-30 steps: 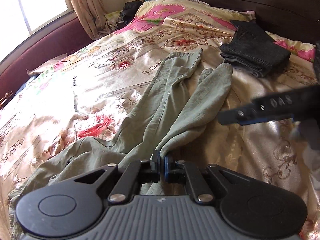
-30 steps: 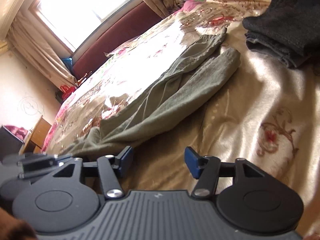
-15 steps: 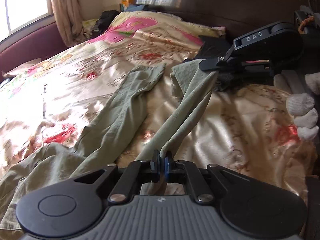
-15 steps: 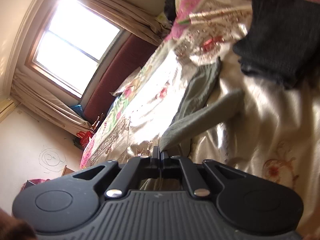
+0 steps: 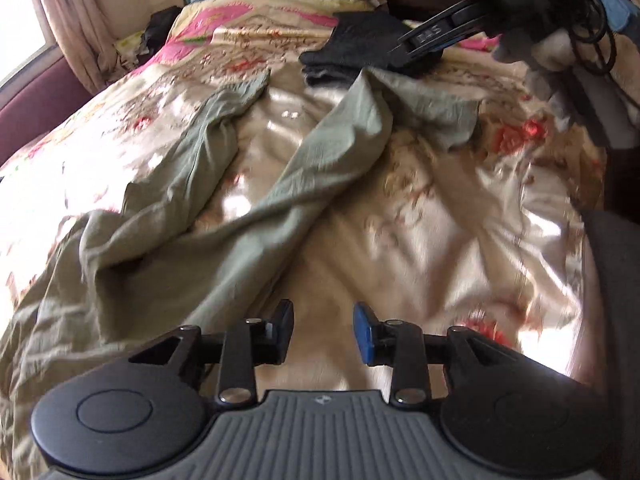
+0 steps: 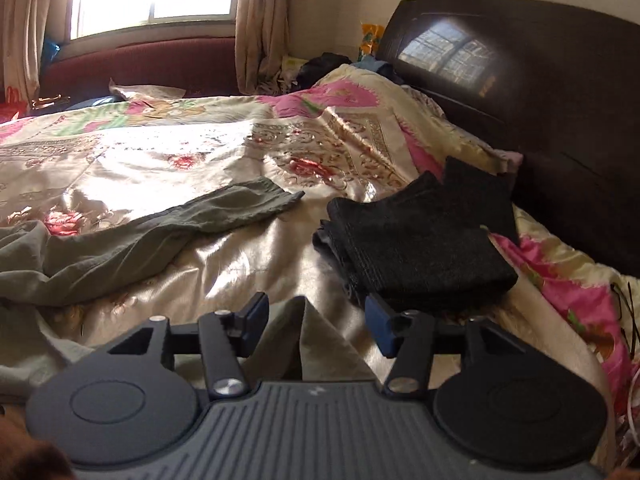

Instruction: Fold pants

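Bare bedspread (image 6: 256, 256) between pants (image 6: 120, 248) and dark folded stack (image 6: 424, 240)

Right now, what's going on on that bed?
A person with a gripper in each hand is folding green pants spread on the floral bedspread. Both grippers are opening: the left gripper has nothing between its fingers, while a peak of green cloth stands between the fingers of the right gripper, unpinched. The legs lie splayed apart beside a folded dark garment.

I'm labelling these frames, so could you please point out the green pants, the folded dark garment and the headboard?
green pants (image 5: 328, 160): left wrist view, on the middle of the nearer leg.
folded dark garment (image 6: 424, 240): right wrist view, on its top face.
headboard (image 6: 560, 92): right wrist view, on the dark panel.
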A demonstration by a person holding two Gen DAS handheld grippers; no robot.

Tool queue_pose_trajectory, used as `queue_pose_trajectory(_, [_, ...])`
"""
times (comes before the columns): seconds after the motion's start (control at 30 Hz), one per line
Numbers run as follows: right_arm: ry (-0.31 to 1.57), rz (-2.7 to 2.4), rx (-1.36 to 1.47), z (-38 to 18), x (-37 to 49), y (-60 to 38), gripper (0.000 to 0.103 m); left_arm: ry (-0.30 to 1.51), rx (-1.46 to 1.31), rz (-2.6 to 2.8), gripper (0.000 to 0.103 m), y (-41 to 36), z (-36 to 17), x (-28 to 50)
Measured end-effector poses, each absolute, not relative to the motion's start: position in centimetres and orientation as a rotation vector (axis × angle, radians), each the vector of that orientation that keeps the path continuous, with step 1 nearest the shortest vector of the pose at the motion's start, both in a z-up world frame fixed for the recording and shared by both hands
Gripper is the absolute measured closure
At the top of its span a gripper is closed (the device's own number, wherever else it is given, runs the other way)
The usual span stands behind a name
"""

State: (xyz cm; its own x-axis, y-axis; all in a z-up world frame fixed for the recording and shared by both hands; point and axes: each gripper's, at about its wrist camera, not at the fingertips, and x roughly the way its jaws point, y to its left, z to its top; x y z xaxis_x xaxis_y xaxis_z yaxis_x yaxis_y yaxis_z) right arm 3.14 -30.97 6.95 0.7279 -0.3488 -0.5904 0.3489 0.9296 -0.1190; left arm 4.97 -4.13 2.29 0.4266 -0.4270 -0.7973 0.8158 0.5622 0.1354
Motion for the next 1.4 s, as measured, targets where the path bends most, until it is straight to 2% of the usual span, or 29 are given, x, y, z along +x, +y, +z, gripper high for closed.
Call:
queue_pose_trajectory(0.23, [0.804, -0.312, 0.265, 2.7, 0.1, -33.2, 0.047, 0.836, 0.459, -0.699, 0.055, 0.3, 1.4, 5.3])
queue_pose_trajectory(0.4, [0.755, -0.261, 0.562, 0.5, 2.2, -35.1, 0.044, 0.803, 0.428, -0.672, 0.055, 0.4, 1.8, 6.4])
queue_pose_trajectory(0.43, [0.741, -0.286, 0.613, 0.0, 2.6, -35.9, 0.05, 0.784, 0.44, -0.67, 0.055, 0.1, 2.0, 6.6])
queue_pose_trajectory(0.47, [0.727, -0.313, 0.657, -0.5, 2.9, -36.8, 0.084, 0.765, 0.453, -0.668, 0.055, -0.4, 2.1, 6.9])
queue_pose_trajectory(0.5, [0.732, -0.333, 0.692, -0.6, 3.0, -37.6, 0.1, 0.753, 0.458, -0.674, 0.055, -0.6, 2.1, 7.1])
queue_pose_trajectory(0.57, [0.727, -0.342, 0.74, 0.0, 2.6, -39.4, 0.101, 0.743, 0.446, -0.697, 0.055, -1.0, 2.2, 7.6])
queue_pose_trajectory(0.73, [0.701, -0.381, 0.476, 4.9, 2.9, -40.3, 0.101, 0.718, 0.476, -0.735, 0.055, -3.4, 1.9, 9.1])
queue_pose_trajectory(0.83, [0.749, -0.329, 0.372, 6.9, 3.9, -40.0, 0.095, 0.715, 0.482, -0.758, 0.055, -4.5, 1.9, 9.6])
queue_pose_trajectory(0.9, [0.722, -0.345, 0.255, 7.5, 3.2, -39.4, 0.094, 0.715, 0.474, -0.77, 0.055, -5.0, 1.9, 10.0])
queue_pose_trajectory(0.97, [0.73, -0.378, 0.183, 7.2, 3.3, -39.8, 0.094, 0.704, 0.497, -0.77, 0.055, -6.0, 1.7, 10.3])
queue_pose_trajectory(1.03, [0.746, -0.397, 0.187, 6.6, 2.7, -40.8, 0.089, 0.697, 0.509, -0.778, 0.055, -6.7, 1.8, 10.3])
queue_pose_trajectory(1.07, [0.766, -0.376, 0.201, 6.2, 2.2, -41.1, 0.075, 0.694, 0.511, -0.786, 0.055, -6.9, 1.9, 10.2])
queue_pose_trajectory(1.1, [0.789, -0.354, 0.211, 5.7, 1.5, -41.0, 0.054, 0.689, 0.517, -0.792, 0.055, -7.2, 1.9, 10.1])
queue_pose_trajectory(1.17, [0.814, -0.324, 0.21, 4.7, -0.3, -40.1, 0.039, 0.679, 0.539, -0.796, 0.055, -7.6, 1.8, 9.7])
queue_pose_trajectory(1.3, [0.821, -0.246, 0.26, 2.3, -2.6, -38.2, 0.037, 0.684, 0.556, -0.804, 0.055, -8.7, 1.5, 9.4])
queue_pose_trajectory(1.33, [0.833, -0.255, 0.267, 1.6, -2.2, -38.1, 0.039, 0.688, 0.561, -0.801, 0.055, -9.0, 1.5, 9.4])
queue_pose_trajectory(1.37, [0.827, -0.275, 0.282, 1.1, -1.7, -38.1, 0.058, 0.69, 0.568, -0.797, 0.055, -9.2, 1.5, 9.3])
queue_pose_trajectory(1.4, [0.81, -0.281, 0.314, 0.8, -1.5, -38.4, 0.094, 0.687, 0.576, -0.793, 0.055, -9.3, 1.7, 9.2])
